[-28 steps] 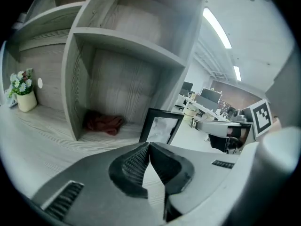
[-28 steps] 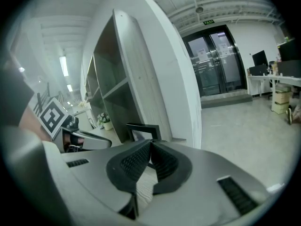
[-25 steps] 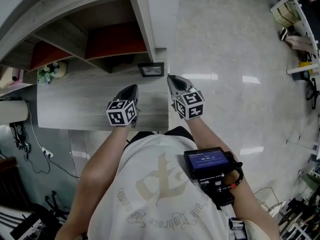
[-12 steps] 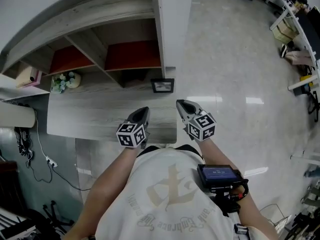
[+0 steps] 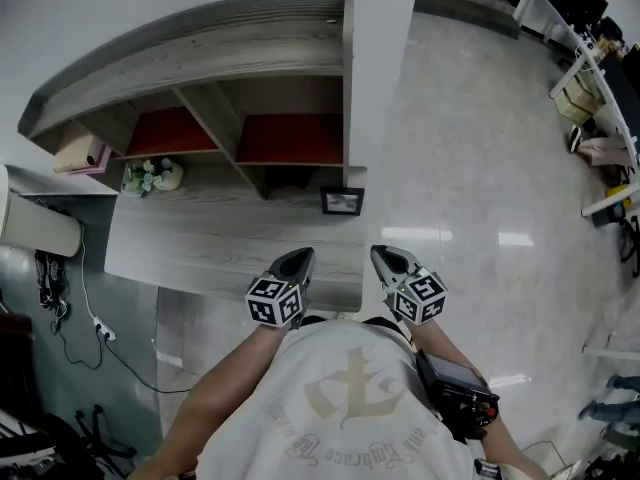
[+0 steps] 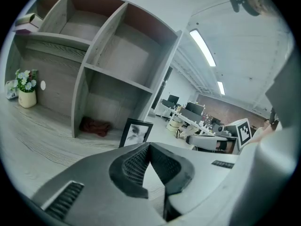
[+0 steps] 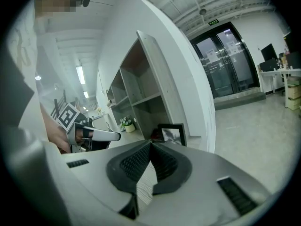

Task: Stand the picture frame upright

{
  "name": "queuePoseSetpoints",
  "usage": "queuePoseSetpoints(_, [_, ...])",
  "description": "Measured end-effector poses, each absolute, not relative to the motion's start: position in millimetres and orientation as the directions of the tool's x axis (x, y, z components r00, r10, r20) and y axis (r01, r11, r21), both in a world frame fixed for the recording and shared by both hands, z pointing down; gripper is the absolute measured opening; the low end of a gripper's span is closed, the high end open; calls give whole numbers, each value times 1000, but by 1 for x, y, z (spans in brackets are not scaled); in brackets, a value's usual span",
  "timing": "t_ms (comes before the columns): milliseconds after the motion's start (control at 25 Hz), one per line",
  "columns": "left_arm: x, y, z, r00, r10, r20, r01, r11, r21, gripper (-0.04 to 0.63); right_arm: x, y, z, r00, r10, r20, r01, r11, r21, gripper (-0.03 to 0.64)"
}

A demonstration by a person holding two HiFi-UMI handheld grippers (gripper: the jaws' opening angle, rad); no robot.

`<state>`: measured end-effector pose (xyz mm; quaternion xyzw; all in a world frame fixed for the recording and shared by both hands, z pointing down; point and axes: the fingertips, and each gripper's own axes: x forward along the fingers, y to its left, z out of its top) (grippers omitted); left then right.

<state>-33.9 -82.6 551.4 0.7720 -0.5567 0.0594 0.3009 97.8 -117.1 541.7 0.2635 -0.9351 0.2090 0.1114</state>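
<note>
White flowers (image 6: 26, 77) were held in a small pot (image 6: 27, 98) at left; the picture frame (image 5: 342, 201) was seen upright at centre; the left gripper (image 5: 299, 257) and right gripper (image 5: 381, 255) were seen with jaws together.

Picture frame (image 6: 135, 133) upright — fingers (image 6: 133, 166) together
</note>
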Motion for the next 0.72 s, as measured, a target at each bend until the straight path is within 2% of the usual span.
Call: queuePoseSetpoints(720, [-14, -86, 554, 386, -809, 443, -900, -226, 373, 8, 118, -122, 546, -840, -442, 315, -534, 776, -335, 5])
